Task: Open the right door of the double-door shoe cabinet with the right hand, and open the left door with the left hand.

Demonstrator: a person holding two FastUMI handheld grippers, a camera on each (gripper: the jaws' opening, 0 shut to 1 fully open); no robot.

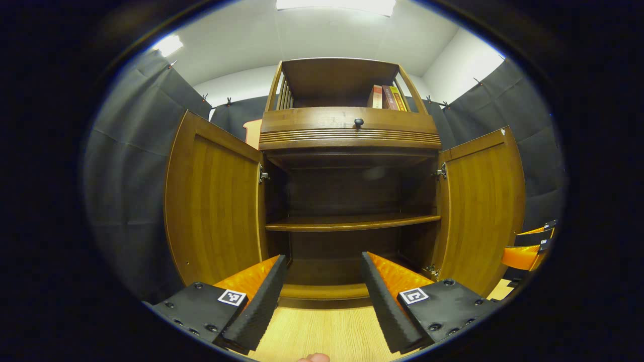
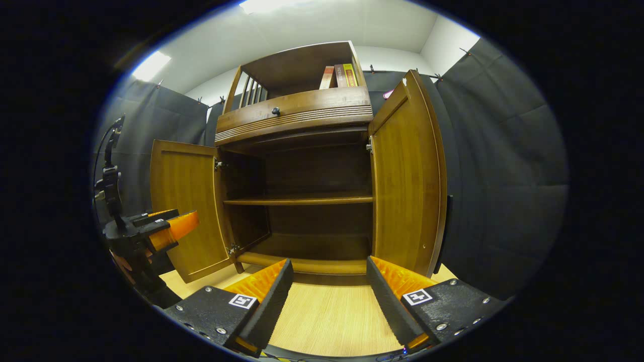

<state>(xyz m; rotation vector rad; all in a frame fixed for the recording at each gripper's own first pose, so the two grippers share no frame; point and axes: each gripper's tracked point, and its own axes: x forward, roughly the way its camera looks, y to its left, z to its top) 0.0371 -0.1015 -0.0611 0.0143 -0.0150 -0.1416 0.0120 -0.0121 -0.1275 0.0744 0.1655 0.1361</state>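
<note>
While both doors [image 1: 214,201] [image 2: 407,176] stand open, left gripper [image 2: 166,229] hovers beside.

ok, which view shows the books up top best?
Left gripper view: the books face the camera, spines apart. The right gripper view has them too, at an angle, partly behind the shelf's side.

text: none legible | book spines [image 1: 386,97]: too small to read | cabinet [image 1: 347,136]: unmarked
</note>
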